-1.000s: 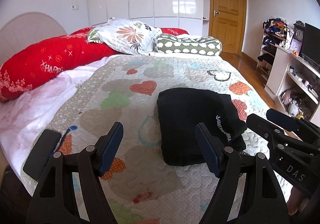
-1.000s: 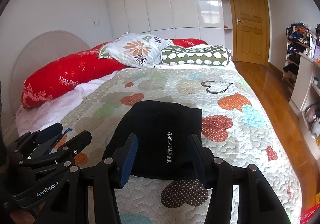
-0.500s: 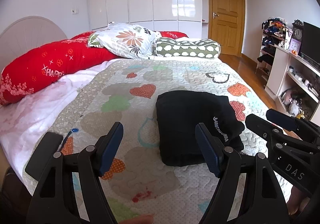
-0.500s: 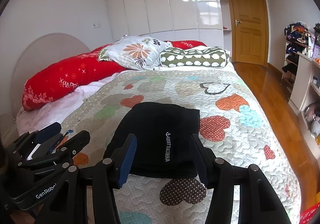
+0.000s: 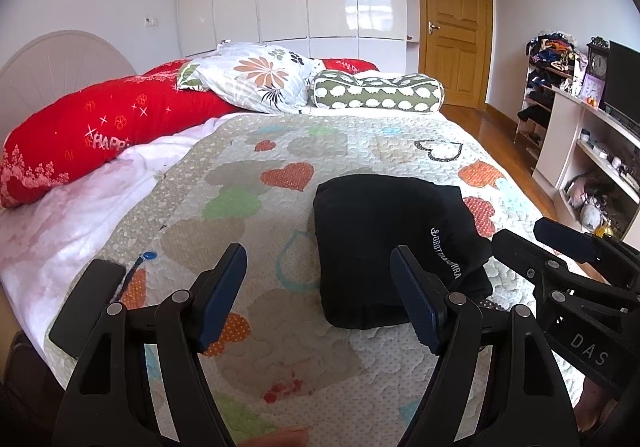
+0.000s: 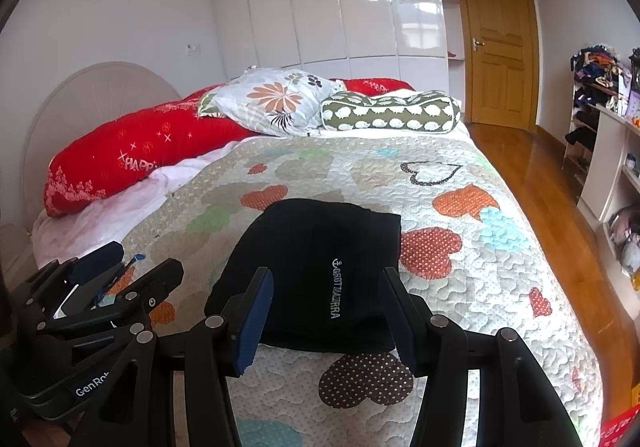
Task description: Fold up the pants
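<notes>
The black pants (image 5: 384,243) lie folded into a compact bundle on the heart-patterned quilt (image 5: 280,175), with white lettering on top. They also show in the right wrist view (image 6: 320,267). My left gripper (image 5: 318,291) is open and empty, above the quilt just left of the bundle. My right gripper (image 6: 326,311) is open and empty, hovering over the bundle's near edge. Each gripper shows at the edge of the other's view.
A red bolster (image 5: 92,131), a flowered pillow (image 5: 256,75) and a green patterned bolster (image 5: 376,95) lie at the head of the bed. A wooden door (image 5: 454,27) and shelving (image 5: 592,151) stand to the right. A dark phone (image 5: 86,303) lies at the near left.
Both grippers have drawn back and risen slightly from the bundle. The pants have not moved.
</notes>
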Demonstrator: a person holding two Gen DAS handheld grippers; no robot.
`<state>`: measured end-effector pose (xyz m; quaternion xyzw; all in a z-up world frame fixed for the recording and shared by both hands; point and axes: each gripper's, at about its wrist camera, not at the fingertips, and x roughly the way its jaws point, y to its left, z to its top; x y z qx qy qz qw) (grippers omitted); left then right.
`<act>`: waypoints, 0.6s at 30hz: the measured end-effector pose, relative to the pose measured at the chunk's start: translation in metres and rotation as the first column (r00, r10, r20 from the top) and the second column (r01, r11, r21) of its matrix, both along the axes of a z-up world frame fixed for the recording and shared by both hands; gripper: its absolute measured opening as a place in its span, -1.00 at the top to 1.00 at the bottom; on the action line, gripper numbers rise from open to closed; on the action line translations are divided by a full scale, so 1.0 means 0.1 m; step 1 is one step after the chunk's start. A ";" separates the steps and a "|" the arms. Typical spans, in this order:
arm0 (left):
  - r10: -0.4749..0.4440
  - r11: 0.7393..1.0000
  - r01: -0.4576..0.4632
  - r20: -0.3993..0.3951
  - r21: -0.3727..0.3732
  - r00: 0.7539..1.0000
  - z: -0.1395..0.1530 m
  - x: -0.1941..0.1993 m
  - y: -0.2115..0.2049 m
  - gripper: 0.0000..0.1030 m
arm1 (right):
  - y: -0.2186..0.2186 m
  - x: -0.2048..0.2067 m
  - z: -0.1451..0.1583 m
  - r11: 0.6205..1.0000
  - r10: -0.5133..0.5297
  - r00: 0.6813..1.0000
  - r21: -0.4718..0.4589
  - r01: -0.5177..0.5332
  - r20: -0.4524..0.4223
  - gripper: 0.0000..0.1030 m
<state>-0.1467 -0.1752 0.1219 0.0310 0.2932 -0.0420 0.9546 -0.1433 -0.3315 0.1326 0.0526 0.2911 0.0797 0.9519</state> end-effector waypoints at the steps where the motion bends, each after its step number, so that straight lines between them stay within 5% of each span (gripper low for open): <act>1: 0.003 1.000 -0.003 -0.003 -0.001 1.000 -0.01 0.01 0.00 -0.47 | 0.00 0.00 -0.01 1.000 0.000 1.000 -0.002 0.000 -0.002 -0.03; 18: 0.004 1.000 -0.004 -0.019 0.001 1.000 -0.09 0.08 0.00 -0.47 | 0.00 0.05 -0.06 1.000 0.004 1.000 0.000 -0.004 -0.023 -0.03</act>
